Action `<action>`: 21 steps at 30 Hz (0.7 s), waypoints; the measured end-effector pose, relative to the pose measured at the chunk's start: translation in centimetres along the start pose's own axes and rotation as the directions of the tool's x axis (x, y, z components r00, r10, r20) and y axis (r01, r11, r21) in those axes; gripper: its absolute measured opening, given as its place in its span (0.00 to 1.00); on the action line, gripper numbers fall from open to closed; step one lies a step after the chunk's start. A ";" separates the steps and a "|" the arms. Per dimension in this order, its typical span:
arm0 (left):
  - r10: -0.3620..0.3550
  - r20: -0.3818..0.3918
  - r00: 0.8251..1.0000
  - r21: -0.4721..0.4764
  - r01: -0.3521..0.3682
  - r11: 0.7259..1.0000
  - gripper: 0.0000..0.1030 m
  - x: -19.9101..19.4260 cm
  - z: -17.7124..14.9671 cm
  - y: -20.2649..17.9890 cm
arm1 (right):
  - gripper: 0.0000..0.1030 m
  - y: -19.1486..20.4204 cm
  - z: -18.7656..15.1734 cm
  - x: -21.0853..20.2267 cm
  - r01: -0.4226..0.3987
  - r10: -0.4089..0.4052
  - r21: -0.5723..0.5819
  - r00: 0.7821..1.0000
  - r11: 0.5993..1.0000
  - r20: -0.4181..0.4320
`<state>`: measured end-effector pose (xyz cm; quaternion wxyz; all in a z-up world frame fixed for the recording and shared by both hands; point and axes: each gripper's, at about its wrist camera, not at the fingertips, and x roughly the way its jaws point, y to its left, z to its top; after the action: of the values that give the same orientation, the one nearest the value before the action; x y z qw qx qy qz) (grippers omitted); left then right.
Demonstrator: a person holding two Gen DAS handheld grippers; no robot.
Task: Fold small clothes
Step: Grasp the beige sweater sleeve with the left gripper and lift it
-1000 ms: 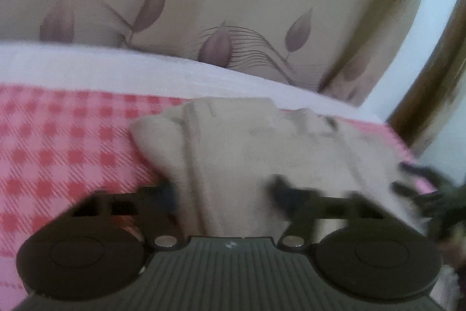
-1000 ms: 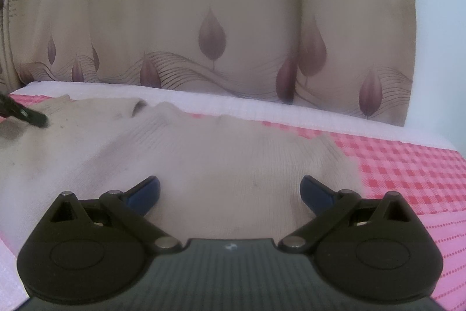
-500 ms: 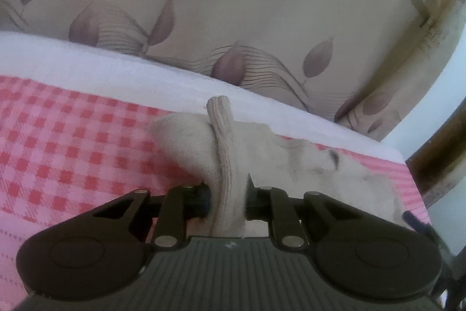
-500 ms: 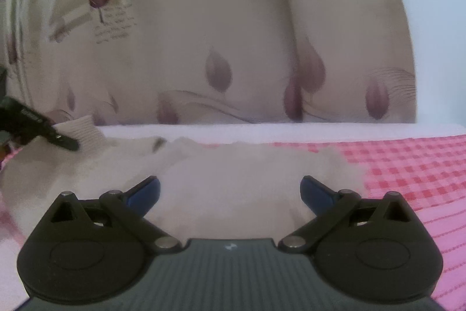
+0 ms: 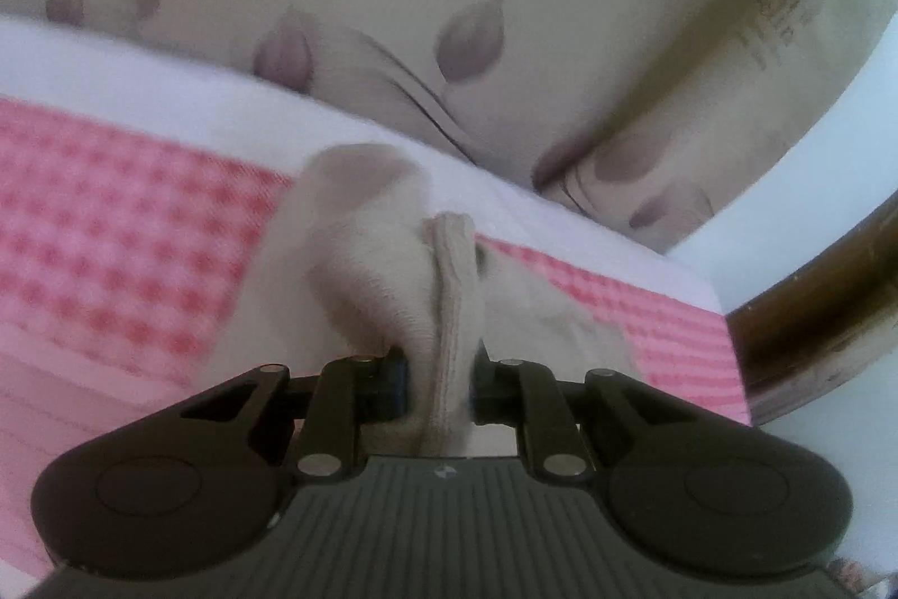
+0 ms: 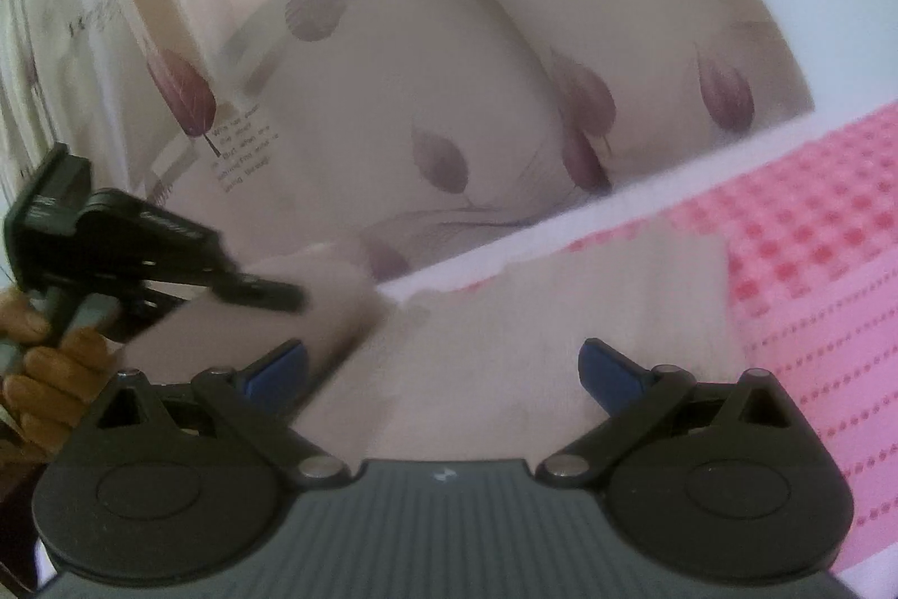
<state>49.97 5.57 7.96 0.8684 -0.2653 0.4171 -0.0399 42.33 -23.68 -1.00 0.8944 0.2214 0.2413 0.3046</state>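
A small beige knit garment (image 6: 539, 318) lies on a pink checked cloth (image 6: 814, 273). My left gripper (image 5: 440, 374) is shut on a ribbed edge of the beige garment (image 5: 449, 296) and holds that part lifted off the cloth. In the right wrist view the left gripper (image 6: 269, 296) shows at the left, held by a hand, with the lifted flap under it. My right gripper (image 6: 443, 363) is open and empty, its blue-tipped fingers (image 6: 606, 363) spread just above the flat part of the garment.
A cream curtain with purple leaves (image 5: 460, 37) hangs behind the surface. A white band (image 5: 168, 94) borders the far side of the pink cloth (image 5: 112, 217). A brown wooden rail (image 5: 814, 318) curves at the right in the left wrist view.
My left gripper closed on the garment's edge and has lifted it up and over toward the right. My right gripper stayed open and tilted over the garment.
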 end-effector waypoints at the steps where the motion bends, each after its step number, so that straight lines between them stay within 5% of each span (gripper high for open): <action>1: -0.001 -0.013 1.000 -0.014 0.001 1.000 0.18 0.6 -0.3 -0.6 | 1.00 -0.1 -0.1 -0.1 0.000 0.000 0.008 1.000 1.000 -0.001; 8: -0.012 -0.021 1.000 -0.100 0.010 0.995 0.19 4.2 -1.9 -2.6 | 1.00 -1.4 -0.1 -0.6 -0.012 0.010 0.081 1.000 0.997 0.019; 14: -0.158 -0.063 0.985 -0.188 0.144 0.972 0.26 5.7 -2.1 -2.4 | 1.00 -1.6 -0.2 -0.8 -0.022 0.020 0.079 0.999 0.997 0.025; 17: -0.291 -0.063 0.955 -0.215 0.272 0.938 0.43 4.9 -2.1 -2.4 | 1.00 -1.5 -0.3 -0.8 -0.024 0.022 0.071 0.999 0.997 0.023; 20: -0.470 0.018 0.883 -0.220 0.462 0.859 0.57 1.8 -2.1 -1.5 | 1.00 -1.5 -0.2 -0.7 -0.037 0.037 0.064 0.999 0.997 0.011; 21: -0.484 0.068 0.872 -0.179 0.488 0.854 0.60 0.2 -2.1 -1.1 | 1.00 -1.5 -0.1 -0.5 -0.053 0.053 0.064 0.999 0.997 0.000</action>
<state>48.67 3.72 7.29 0.8050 -0.4442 0.3293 -0.2151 42.55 -25.09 -1.71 0.8783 0.2560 0.2456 0.3204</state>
